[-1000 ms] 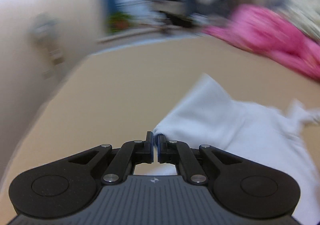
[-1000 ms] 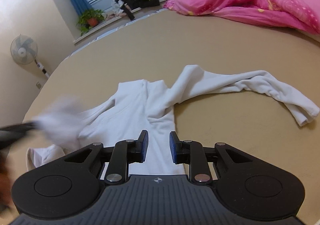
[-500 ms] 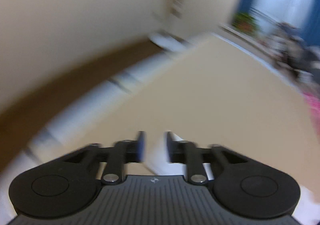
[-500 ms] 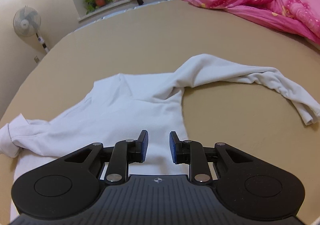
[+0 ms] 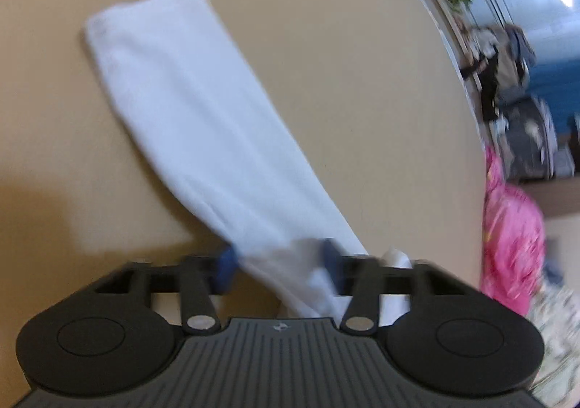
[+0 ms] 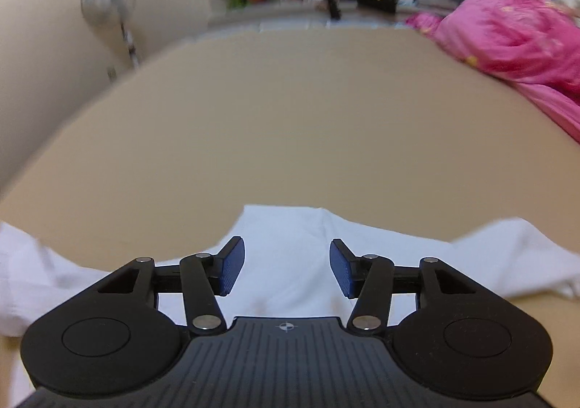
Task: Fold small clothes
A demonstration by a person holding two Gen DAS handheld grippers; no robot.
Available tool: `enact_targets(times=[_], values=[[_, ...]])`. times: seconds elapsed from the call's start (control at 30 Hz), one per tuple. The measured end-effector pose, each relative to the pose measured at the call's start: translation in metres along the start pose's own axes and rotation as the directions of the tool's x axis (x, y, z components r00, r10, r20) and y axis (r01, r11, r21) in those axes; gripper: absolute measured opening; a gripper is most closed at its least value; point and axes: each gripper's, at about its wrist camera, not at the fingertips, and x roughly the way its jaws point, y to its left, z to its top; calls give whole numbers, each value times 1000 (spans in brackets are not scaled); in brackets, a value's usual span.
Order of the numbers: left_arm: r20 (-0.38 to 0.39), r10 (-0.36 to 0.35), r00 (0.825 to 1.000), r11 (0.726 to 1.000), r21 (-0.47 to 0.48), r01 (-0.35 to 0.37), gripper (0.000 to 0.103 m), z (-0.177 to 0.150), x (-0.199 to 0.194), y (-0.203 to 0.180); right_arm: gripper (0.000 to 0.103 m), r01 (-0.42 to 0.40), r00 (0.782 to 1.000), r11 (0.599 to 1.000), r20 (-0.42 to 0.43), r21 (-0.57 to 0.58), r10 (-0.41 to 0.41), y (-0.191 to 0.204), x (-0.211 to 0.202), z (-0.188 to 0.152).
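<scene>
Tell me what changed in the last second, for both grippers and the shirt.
The left gripper let go of the sleeve, swung away and came back to it. Its fingers have just been closing around the sleeve but are still apart. The right gripper moved across the shirt. Its fingers have just been opening, with nothing between them. The bed and pink blanket stayed as they were.

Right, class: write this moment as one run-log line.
left gripper: jaws just closing around white sleeve, grip unclear | right gripper: jaws just opened, empty, above white shirt
</scene>
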Motion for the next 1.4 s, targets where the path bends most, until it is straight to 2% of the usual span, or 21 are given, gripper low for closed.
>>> enact_targets(times=[0.13,0.17,0.2,0.27,0.3,0.33,0.37,0.4,0.43,0.47,0.5,0.57,0.6,0.7,0.8,0.87,0.97,1.07,1.17,1.27,1.4], values=[[96,42,995,983,177,-58,8,4,-14,-25,49,18,995,993,-91,-117,-29,23,57,9],[151,36,988,971,230,-70,8,3,-25,-33,38,28,995,982,-90,-185,-46,31,64,5],[228,36,973,956,276,-100,8,5,-39,-36,6,20,995,969,-86,-246,-42,37,69,5],[417,51,907,929,313,-196,8,14,-75,-35,0,3,995,959,-95,-283,-31,37,74,15],[514,69,855,924,290,-250,8,21,-93,-31,0,14,996,968,-81,-251,-35,28,73,24],[613,97,784,921,243,-304,8,30,-109,-23,0,79,996,974,-32,-212,-88,16,71,36],[664,122,738,928,189,-323,9,39,-119,-12,0,168,986,975,22,-146,-166,-1,67,51],[677,155,719,945,111,-308,11,51,-125,6,0,232,972,971,58,-53,-229,-20,63,64],[654,204,728,962,4,-273,12,63,-125,28,0,286,954,957,80,48,-289,-40,59,74],[603,239,761,970,-104,-222,15,72,-120,51,0,284,952,949,81,137,-296,-58,57,80],[543,260,799,964,-195,-181,25,76,-113,70,2,237,966,953,59,191,-252,-70,59,82],[455,238,858,962,-234,-142,26,75,-103,84,3,153,987,967,8,205,-158,-79,67,77],[429,194,882,974,-193,-120,26,71,-95,75,8,145,989,973,0,181,-147,-78,67,73],[430,109,896,992,15,-128,27,54,-72,21,27,129,989,981,46,147,-137,-82,47,53],[371,16,928,953,275,-127,36,14,-38,-37,27,86,990,972,90,221,-108,-99,14,32],[306,-35,951,905,413,-99,37,-18,-10,-66,27,76,987,957,114,279,-111,-119,-11,13],[261,-26,965,812,568,-132,38,-61,31,-90,28,92,976,922,148,377,-157,-155,-53,-24],[241,50,969,732,652,-200,43,-89,68,-94,31,105,961,839,164,534,-224,-205,-92,-67],[166,231,959,686,671,-282,48,-101,104,-91,31,116,934,719,170,685,-313,-254,-123,-113],[214,238,948,628,710,-318,49,-114,108,-97,33,92,928,602,152,793,-342,-299,-136,-144],[229,236,944,609,723,-327,50,-123,123,-99,33,-12,918,542,224,841,-327,-326,-139,-158]])
